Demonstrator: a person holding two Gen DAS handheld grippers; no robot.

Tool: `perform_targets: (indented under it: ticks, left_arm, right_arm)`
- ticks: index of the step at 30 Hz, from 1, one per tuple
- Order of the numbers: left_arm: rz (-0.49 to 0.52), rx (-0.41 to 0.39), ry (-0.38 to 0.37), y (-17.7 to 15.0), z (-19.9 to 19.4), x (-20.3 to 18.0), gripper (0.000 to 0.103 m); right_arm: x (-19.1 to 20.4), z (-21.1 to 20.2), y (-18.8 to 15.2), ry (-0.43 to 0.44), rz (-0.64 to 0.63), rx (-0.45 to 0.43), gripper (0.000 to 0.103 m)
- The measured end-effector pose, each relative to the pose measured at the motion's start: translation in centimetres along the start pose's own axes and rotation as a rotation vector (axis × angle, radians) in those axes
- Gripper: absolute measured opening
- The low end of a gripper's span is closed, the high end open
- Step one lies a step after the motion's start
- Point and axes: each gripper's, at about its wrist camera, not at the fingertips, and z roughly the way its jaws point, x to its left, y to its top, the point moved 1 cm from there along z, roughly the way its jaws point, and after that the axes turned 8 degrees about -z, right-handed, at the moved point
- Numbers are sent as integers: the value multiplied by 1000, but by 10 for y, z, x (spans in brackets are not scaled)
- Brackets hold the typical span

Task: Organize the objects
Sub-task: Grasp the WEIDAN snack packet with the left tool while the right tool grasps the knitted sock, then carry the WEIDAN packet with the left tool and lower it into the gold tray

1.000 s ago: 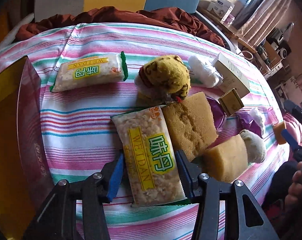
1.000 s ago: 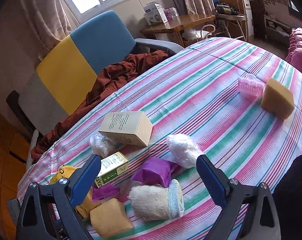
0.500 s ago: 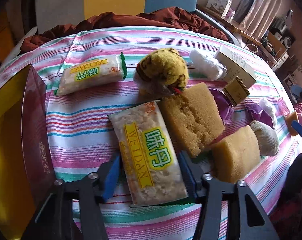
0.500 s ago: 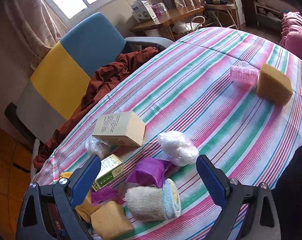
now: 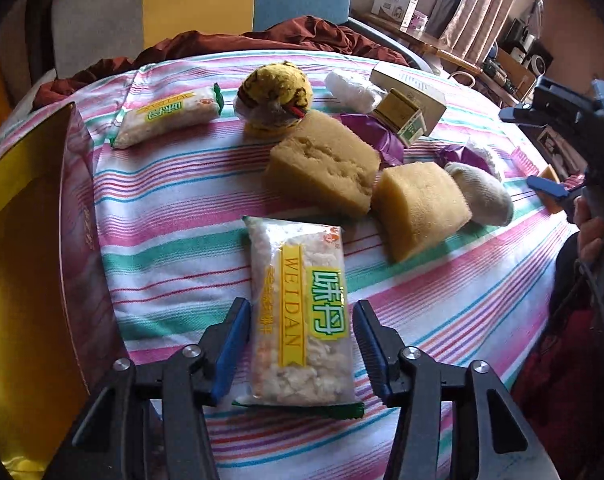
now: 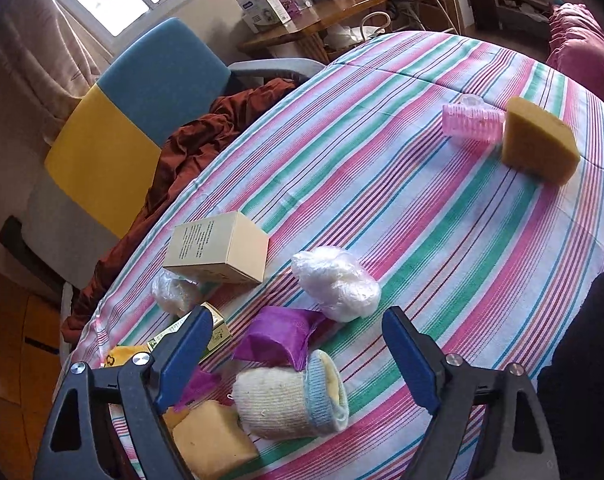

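Opening around the WEIDAN snack packet [image 5: 298,316] near the worktop's [image 5: 442,304] front edge, the left gripper [image 5: 300,344] has jaws spread clear of it, while the right gripper's [image 6: 298,354] closing jaws hang apart over a rolled sock [image 6: 288,398].

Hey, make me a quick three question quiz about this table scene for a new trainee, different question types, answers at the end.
1. True or false: the rolled sock lies between the fingers of the right claw.
2. Which item lies beside the pink hair roller? A) sponge wedge B) beige carton C) plush toy
3. Fill in: the snack packet between the left claw fingers reads ____ in Latin letters.

Key: 1 true; 2 A; 3 WEIDAN.
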Motion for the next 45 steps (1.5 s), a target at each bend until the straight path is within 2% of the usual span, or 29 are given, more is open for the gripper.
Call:
perform_targets:
  ticks: [1,3,7,11,14,16,22,23,25,31,34,36,41,43,45]
  left_arm:
    - [-9,4,-22,2,1,-4,64]
    - [-14,3,-36,3,1,-6,67]
    - [-8,4,-33,0,-1,-7,69]
    - [38,1,-6,5,7,-13,69]
    - [79,-17,25,5,10,-16,66]
    - [115,-33,59,2,12,-19,57]
    - [121,-62,72,1,13,-16,51]
    - [118,-66,73,1,13,-15,51]
    - [107,-69,74,2,13,-15,46]
    - [58,-58,30,0,5,-9,43]
    - [52,-67,-18,-4,-6,-11,43]
    - [56,-82,-38,-5,-15,-13,43]
    - [65,-142,-78,-4,-45,-15,43]
    - [60,-168,-82,-4,-56,-10,43]
    - [41,-185,-72,-2,-66,-2,43]
  right_arm:
    - [-1,2,-1,7,6,15,87]
    - [0,11,-4,24,9,72,87]
    - [13,34,-19,-8,-61,212,87]
    - [23,45,-30,-30,-124,279,87]
    - [29,49,-35,-58,-170,303,87]
    - [30,52,-38,-75,-185,317,87]
    - [46,58,-52,-162,-313,344,87]
    - [48,59,-54,-176,-331,345,87]
    - [49,57,-56,-188,-339,332,72]
    - [49,52,-61,-120,-325,322,70]
    - [49,46,-66,-23,-300,320,70]
    - [54,37,-67,60,-305,276,70]
    - [72,20,-62,147,-365,184,70]
    - [80,11,-46,166,-410,148,70]
    - [90,4,-43,157,-463,113,70]
